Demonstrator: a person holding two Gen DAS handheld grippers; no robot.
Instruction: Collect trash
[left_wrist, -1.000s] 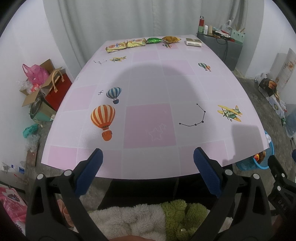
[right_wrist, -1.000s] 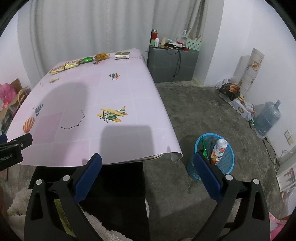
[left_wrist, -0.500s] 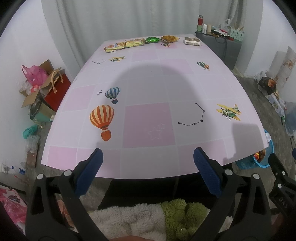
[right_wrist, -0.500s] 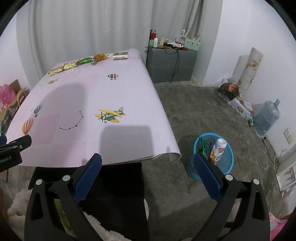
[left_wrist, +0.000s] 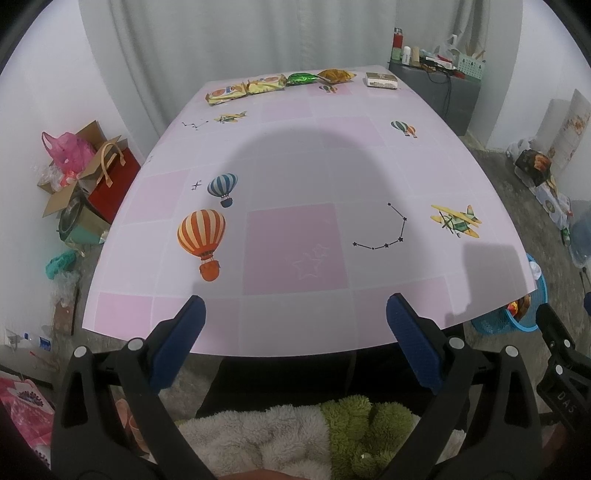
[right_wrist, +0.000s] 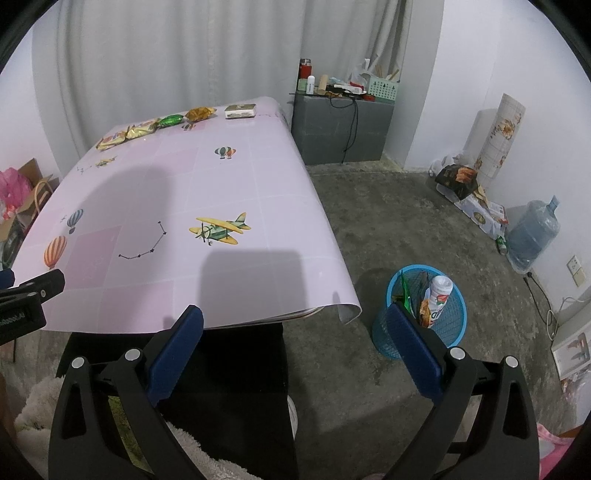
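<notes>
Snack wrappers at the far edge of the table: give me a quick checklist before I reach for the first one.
1. Left gripper open and empty: ok.
2. Right gripper open and empty: ok.
3. Wrappers within reach: not ok. The snack packets, green wrapper and orange wrapper lie in a row along the far edge of the table; both grippers hang at the near edge.
4. Path across the table free: ok.
5. Blue bin on the floor off the table's right corner, room left: ok, though partly filled.
6. Small box is trash: cannot tell.
</notes>
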